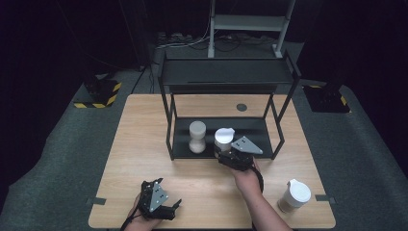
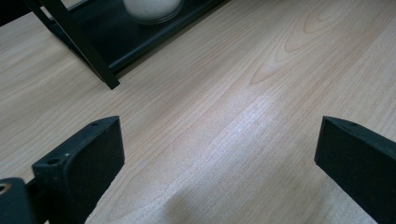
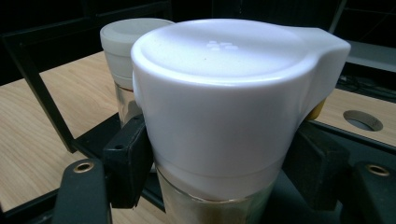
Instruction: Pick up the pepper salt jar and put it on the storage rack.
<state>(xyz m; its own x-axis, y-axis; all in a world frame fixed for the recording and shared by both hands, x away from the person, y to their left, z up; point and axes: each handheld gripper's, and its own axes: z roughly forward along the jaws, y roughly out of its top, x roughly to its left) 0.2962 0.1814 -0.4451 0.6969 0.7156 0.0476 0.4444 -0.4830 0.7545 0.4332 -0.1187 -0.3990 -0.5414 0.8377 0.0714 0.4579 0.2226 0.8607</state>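
My right gripper (image 1: 226,150) is shut on a glass jar with a white spouted lid (image 1: 223,138) (image 3: 224,102), held upright at the front of the black rack's lower shelf (image 1: 250,129). Its black jaws press the jar from both sides just under the lid in the right gripper view. A second white, waisted jar (image 1: 197,137) (image 3: 123,51) stands on that shelf to the left. My left gripper (image 1: 168,204) rests open near the table's front left edge, its jaws (image 2: 219,154) wide apart over bare wood with nothing between them.
The black two-level rack (image 1: 226,72) stands at the middle back of the wooden table (image 1: 144,144). Another white-lidded jar (image 1: 294,196) sits at the front right corner. A round cable hole (image 1: 241,107) lies behind the rack.
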